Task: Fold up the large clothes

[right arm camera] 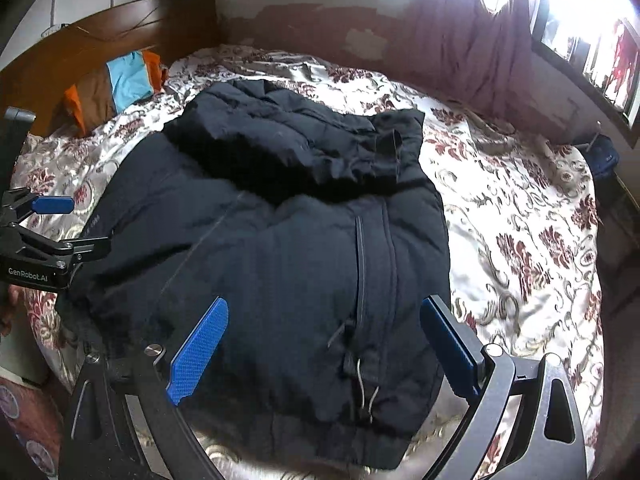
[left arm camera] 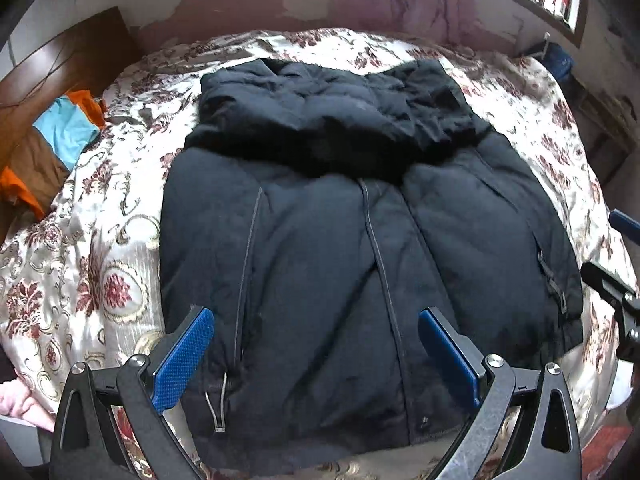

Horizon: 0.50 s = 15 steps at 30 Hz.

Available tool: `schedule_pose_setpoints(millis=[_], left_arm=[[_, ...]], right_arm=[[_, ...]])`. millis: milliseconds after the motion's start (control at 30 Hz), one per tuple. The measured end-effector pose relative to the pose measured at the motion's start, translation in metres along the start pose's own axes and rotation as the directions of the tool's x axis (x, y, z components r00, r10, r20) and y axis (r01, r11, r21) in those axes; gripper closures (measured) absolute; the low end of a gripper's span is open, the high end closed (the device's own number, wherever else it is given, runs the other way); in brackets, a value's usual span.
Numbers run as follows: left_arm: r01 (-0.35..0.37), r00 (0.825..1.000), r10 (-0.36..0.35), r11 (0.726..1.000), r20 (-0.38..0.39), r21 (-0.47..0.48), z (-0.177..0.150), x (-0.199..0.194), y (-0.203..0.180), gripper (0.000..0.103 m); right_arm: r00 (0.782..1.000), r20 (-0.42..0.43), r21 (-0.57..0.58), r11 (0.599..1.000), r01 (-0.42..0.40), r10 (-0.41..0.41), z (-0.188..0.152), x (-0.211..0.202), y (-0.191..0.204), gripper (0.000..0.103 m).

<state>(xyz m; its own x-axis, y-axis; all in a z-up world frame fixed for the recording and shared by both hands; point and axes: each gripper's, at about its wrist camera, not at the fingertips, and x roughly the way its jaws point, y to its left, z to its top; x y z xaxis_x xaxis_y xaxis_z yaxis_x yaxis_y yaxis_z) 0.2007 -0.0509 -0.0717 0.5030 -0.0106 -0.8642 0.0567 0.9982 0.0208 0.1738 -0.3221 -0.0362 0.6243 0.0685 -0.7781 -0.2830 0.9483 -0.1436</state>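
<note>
We are holding the left gripper [left arm camera: 316,354] and right gripper [right arm camera: 324,346], both spread open and empty, above the near hem of a bulky, soft navy padded jacket [left arm camera: 340,240] lying on the floral bedspread [left arm camera: 80,280], judging it puffy, slippery and best pinched at the hem corners.

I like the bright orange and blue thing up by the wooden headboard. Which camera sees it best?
The right wrist view: the orange and blue cloth shows closer and more whole there, lying against the headboard beyond the dark jacket. The left wrist view squeezes the cloth at its left edge, stretched by the lens.
</note>
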Motion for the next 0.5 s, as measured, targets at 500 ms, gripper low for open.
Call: schedule_pose_setpoints(millis=[500], left_arm=[[-0.019, 0.994, 0.021, 1.000, -0.108, 0.021, -0.076, 0.006, 0.017, 0.001]], right_arm=[[0.982, -0.187, -0.108, 0.994, -0.010, -0.011, -0.072, 0.008, 0.019, 0.009]])
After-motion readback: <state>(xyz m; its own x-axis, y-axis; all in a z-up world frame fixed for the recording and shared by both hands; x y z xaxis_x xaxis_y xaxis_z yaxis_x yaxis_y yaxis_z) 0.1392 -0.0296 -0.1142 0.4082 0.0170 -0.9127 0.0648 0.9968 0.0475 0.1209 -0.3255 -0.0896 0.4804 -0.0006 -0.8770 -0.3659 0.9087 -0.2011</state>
